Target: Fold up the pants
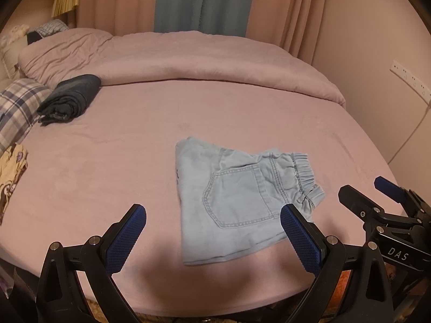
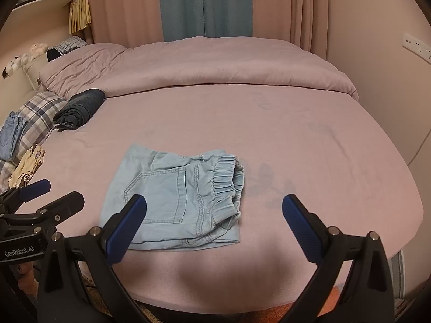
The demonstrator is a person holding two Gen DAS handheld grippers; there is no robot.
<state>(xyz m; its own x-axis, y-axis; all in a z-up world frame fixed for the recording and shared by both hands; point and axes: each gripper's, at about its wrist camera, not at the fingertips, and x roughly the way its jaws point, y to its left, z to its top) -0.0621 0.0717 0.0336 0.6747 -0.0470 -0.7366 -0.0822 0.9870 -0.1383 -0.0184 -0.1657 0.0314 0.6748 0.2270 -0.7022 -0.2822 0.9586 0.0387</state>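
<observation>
Light blue denim pants [image 1: 231, 196] lie folded into a compact rectangle on the pink bed sheet [image 1: 107, 167], back pocket up, elastic waistband to the right. They also show in the right wrist view [image 2: 175, 199]. My left gripper [image 1: 212, 212] is open and empty, raised near the bed's front edge with the folded pants between and beyond its fingers. My right gripper [image 2: 214, 204] is open and empty, to the right of the left one, its left finger over the pants' near edge. The right gripper shows in the left wrist view [image 1: 369, 191]; the left gripper shows in the right wrist view [image 2: 59, 191].
A folded dark garment [image 1: 70, 98] lies at the far left of the bed. A plaid pillow [image 1: 18, 107] and patterned clothes [image 1: 10, 172] sit at the left edge. A bunched pink duvet [image 1: 188, 59] lies across the back. Curtains and a wall stand behind.
</observation>
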